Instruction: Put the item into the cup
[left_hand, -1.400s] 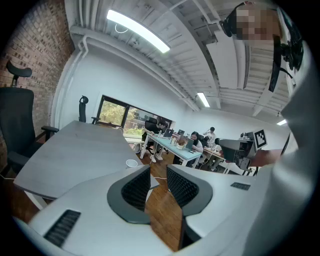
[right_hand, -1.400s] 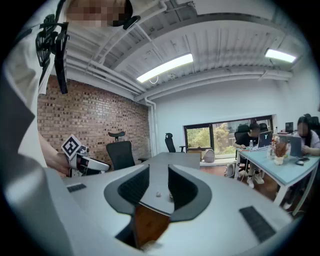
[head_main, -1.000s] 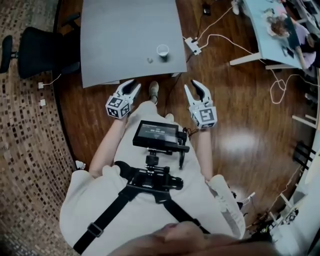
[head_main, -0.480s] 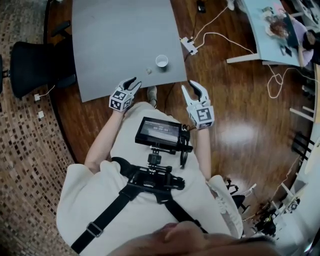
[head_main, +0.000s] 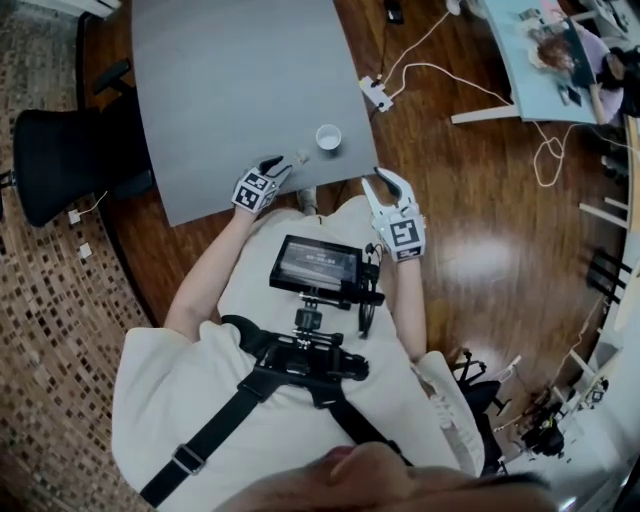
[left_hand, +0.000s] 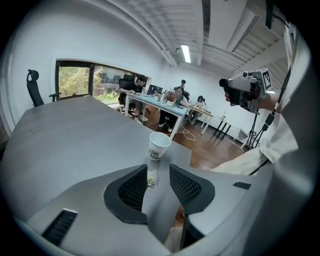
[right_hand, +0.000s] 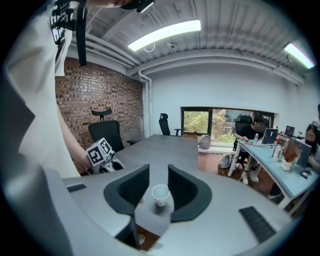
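Note:
A white paper cup (head_main: 328, 137) stands near the front edge of the grey table (head_main: 230, 90). A small pale packet, the item (left_hand: 151, 177), lies on the table just in front of the cup (left_hand: 159, 146). My left gripper (head_main: 283, 166) reaches over the table edge, and its open jaws (left_hand: 156, 181) stand on either side of the packet without pressing it. My right gripper (head_main: 384, 180) hangs open off the table's front right corner with nothing between its fingers. In the right gripper view (right_hand: 158, 175) the cup (right_hand: 160, 194) shows beyond the jaws, with the left gripper's marker cube (right_hand: 101, 151) at the left.
A black office chair (head_main: 60, 160) stands left of the table. A power strip (head_main: 377, 93) and white cables lie on the wooden floor to the right. Another desk (head_main: 545, 60) with people at it is at the far right. A chest-mounted screen (head_main: 320, 265) sits below the grippers.
My left gripper has moved forward from below the table edge onto the table, up to the packet. The right gripper has edged closer to the table corner.

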